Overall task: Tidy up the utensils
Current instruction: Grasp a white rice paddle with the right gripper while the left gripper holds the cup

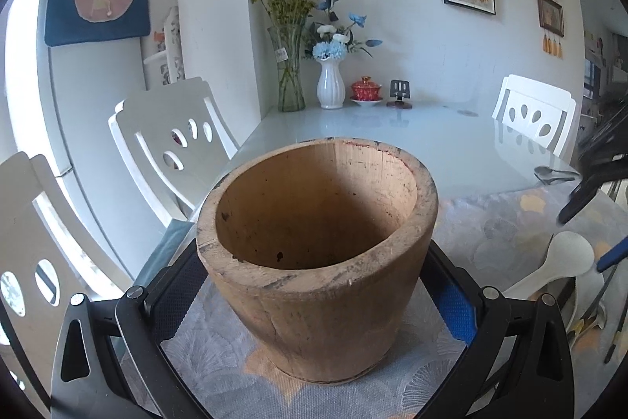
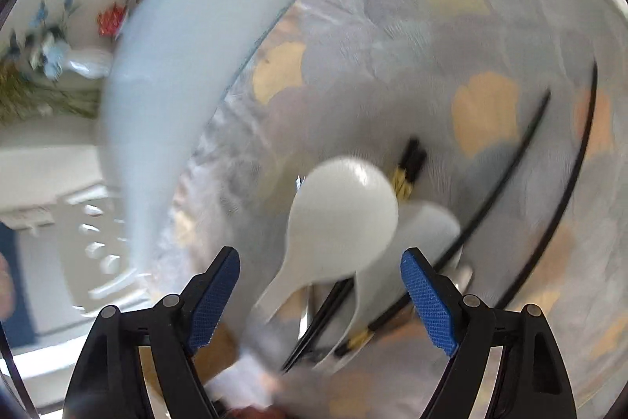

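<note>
In the left wrist view, the left hand-held gripper (image 1: 314,305) clamps a wooden mortar-like pot (image 1: 318,254) between its pads; the pot stands upright on the patterned mat (image 1: 219,352). A white rice spoon (image 1: 565,262) lies off to its right.

In the blurred right wrist view, the right hand-held gripper (image 2: 320,289) hangs with jaws spread, gripping nothing, above the white rice spoon (image 2: 337,222) and black chopsticks (image 2: 325,317) lying ahead between its fingers on the surface (image 2: 204,26).

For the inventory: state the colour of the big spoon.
White spoon, clearest in the right wrist view.
</note>
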Demonstrator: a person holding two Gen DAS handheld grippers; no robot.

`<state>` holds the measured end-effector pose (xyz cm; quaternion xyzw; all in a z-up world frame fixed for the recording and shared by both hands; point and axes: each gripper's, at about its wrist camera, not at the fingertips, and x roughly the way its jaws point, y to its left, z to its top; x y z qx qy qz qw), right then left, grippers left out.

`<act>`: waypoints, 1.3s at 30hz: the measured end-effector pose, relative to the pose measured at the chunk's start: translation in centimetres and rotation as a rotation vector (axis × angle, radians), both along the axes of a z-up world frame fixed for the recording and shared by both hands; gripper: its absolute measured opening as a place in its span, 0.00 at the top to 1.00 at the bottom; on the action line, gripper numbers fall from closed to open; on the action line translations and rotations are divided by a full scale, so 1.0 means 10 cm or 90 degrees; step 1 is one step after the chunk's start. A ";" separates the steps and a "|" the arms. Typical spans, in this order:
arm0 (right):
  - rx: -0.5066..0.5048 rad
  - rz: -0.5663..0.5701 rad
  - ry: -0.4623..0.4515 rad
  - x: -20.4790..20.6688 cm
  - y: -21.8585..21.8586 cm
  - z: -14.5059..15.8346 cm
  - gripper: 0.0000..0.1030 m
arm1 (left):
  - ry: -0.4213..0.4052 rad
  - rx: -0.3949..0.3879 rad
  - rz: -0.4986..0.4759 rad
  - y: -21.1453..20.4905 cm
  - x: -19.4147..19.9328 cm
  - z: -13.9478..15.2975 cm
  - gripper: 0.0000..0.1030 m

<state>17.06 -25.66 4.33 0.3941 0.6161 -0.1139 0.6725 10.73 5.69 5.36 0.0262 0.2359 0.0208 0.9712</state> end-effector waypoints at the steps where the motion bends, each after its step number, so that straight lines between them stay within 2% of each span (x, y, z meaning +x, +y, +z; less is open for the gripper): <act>1: -0.011 0.009 0.007 0.07 0.02 -0.08 0.21 | 0.000 -0.001 0.000 0.00 0.00 0.00 0.00; 3: -0.018 0.031 0.036 0.18 0.04 -0.22 0.24 | 0.000 -0.004 -0.001 0.01 0.01 0.00 0.00; 5: -0.072 0.056 0.051 0.28 0.09 -0.25 0.25 | 0.001 -0.005 -0.002 0.01 0.01 0.00 0.00; 6: -0.101 0.079 0.042 0.32 0.13 -0.22 0.33 | 0.001 -0.005 -0.002 0.01 0.01 0.00 0.00; 7: -0.125 0.104 0.037 0.36 0.17 -0.20 0.35 | 0.001 -0.005 -0.002 0.01 0.01 0.00 0.00; 8: -0.139 0.127 0.025 0.40 0.20 -0.17 0.44 | 0.000 -0.006 -0.002 0.01 0.01 0.00 0.00; 9: -0.161 0.148 0.022 0.43 0.23 -0.14 0.60 | 0.000 -0.007 -0.002 0.01 0.01 0.00 0.00; 13: -0.160 0.183 -0.015 0.50 0.24 -0.07 0.79 | 0.001 -0.009 -0.003 0.01 0.01 -0.01 0.00; 15: -0.146 0.196 -0.052 0.53 0.25 -0.01 0.89 | 0.001 -0.009 -0.003 0.01 0.01 -0.01 0.00; 17: -0.116 0.215 -0.086 0.57 0.31 0.04 0.91 | 0.001 -0.009 -0.003 0.01 0.01 -0.01 0.00; 20: -0.090 0.255 -0.106 0.65 0.48 0.05 0.92 | 0.002 -0.010 -0.003 0.01 0.01 -0.01 0.00; 26: -0.066 0.289 -0.102 0.80 0.72 -0.28 0.90 | 0.001 -0.010 -0.003 0.01 0.01 -0.01 0.00; 29: -0.047 0.290 -0.119 0.81 0.82 -0.32 0.90 | 0.002 -0.010 -0.003 0.01 0.01 -0.01 0.00; 34: -0.039 0.307 -0.190 0.71 0.94 -0.12 0.96 | 0.005 -0.016 -0.006 0.00 0.00 -0.03 0.00; 39: -0.069 0.367 -0.288 0.52 1.26 0.34 0.97 | 0.013 -0.037 -0.016 0.03 0.02 -0.06 0.00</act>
